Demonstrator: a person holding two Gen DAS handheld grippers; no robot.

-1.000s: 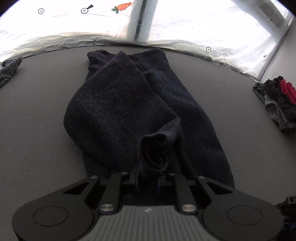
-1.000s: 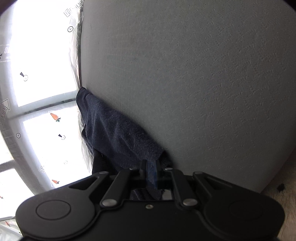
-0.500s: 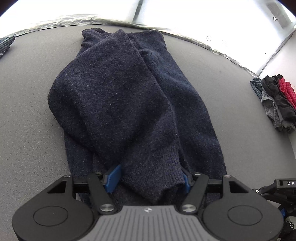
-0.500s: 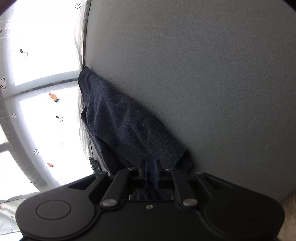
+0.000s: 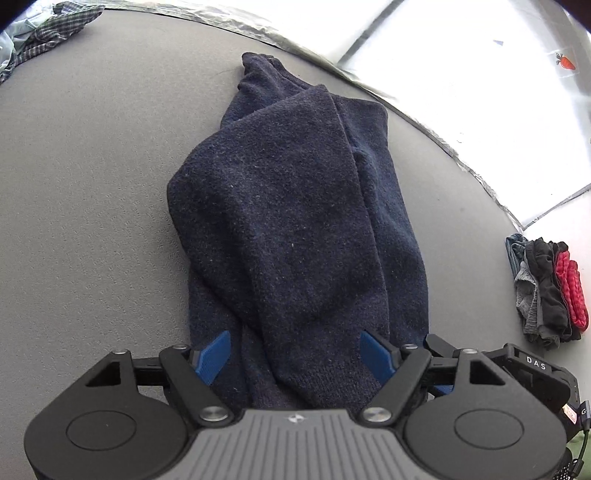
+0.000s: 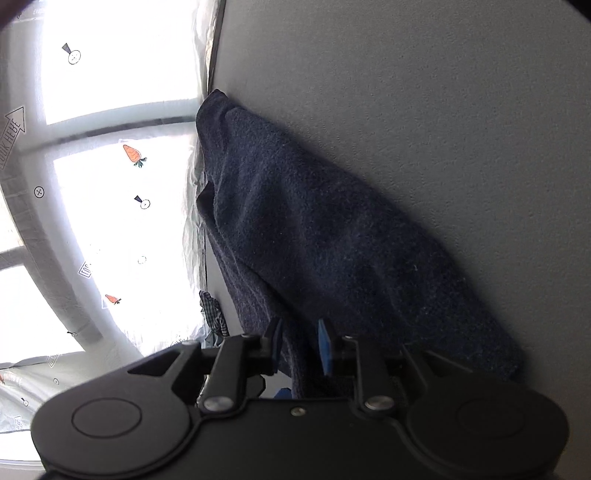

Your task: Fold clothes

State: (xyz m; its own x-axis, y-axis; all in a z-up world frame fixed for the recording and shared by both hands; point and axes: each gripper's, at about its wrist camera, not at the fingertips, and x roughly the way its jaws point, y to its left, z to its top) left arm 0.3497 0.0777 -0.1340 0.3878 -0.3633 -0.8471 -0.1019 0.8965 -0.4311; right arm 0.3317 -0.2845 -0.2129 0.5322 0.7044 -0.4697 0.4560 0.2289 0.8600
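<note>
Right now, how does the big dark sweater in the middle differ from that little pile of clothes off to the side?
The navy sweater is one garment, laid long across the grey table; the small pile is several pieces stacked together. The sweater is a single dark blue; the pile mixes red, black and grey. The sweater lies mid-table in front of the left gripper; the pile sits at the table's edge. Both rest on the same grey surface.

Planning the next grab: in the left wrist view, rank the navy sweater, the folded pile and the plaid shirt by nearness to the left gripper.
1. Navy sweater, between the opening jaws of the left gripper.
2. Folded pile, right edge.
3. Plaid shirt, far top-left corner.
</note>
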